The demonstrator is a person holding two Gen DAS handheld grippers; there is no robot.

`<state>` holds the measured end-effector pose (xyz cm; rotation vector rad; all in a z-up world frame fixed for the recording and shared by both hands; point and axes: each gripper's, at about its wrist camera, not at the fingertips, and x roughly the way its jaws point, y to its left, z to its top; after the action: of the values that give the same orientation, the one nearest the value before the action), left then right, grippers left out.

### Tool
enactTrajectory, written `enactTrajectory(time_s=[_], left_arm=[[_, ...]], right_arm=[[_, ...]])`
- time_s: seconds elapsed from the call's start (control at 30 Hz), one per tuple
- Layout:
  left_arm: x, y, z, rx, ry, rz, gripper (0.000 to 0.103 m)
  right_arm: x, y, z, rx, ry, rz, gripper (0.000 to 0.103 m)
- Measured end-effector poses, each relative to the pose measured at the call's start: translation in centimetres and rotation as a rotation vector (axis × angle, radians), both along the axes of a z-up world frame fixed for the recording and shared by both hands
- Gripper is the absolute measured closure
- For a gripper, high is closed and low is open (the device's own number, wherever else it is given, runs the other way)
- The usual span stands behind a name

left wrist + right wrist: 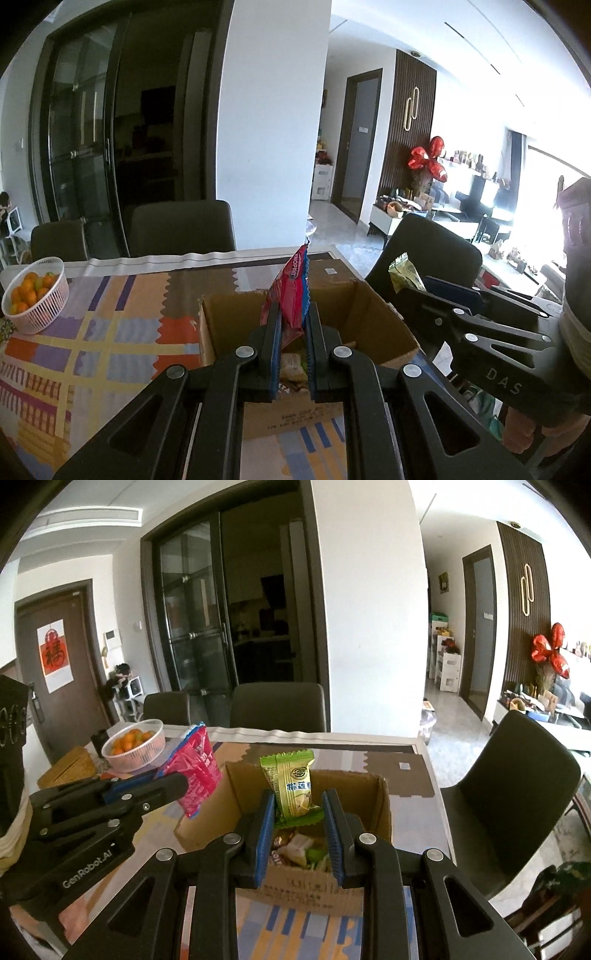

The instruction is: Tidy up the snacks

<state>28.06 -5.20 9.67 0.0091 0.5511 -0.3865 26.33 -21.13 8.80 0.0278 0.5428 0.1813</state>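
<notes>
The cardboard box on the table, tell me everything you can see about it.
The cardboard box is plain brown corrugated card, open at the top with its flaps folded outward, and dark print runs along its near wall. It sits upright on the colourful patterned tablecloth, at the table's right end near a dark chair. Inside lies a loose pile of wrapped snacks. Both grippers hover above it, the left holding a red packet, the right a green packet.

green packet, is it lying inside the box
No, the green packet is held upright between the right tongs, above the box.
</notes>
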Motion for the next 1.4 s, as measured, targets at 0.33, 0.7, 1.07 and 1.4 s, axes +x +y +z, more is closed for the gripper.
enactTrajectory(time_s=[0.33,0.7,1.07,1.4], left_arm=[[4.7,-0.9,-1.4,0.081,0.076,0.018,0.09],[7.4,-1.6,-4.9,0.157,0.19,0.063,0.087],[3.5,0.0,-3.6,0.186,0.132,0.158,0.052],[-2.9,0.7,-2.8,0.179,0.052,0.181,0.036]], right_arm=[[5.5,-0.6,-1.3,0.003,0.14,0.012,0.076],[8.7,-1.0,-4.8,-0.055,0.268,-0.035,0.076],[6.2,-1.9,-5.2,-0.067,0.283,-0.121,0.046],[-1.3,-1.3,-2.5,-0.075,0.126,-0.132,0.027]])
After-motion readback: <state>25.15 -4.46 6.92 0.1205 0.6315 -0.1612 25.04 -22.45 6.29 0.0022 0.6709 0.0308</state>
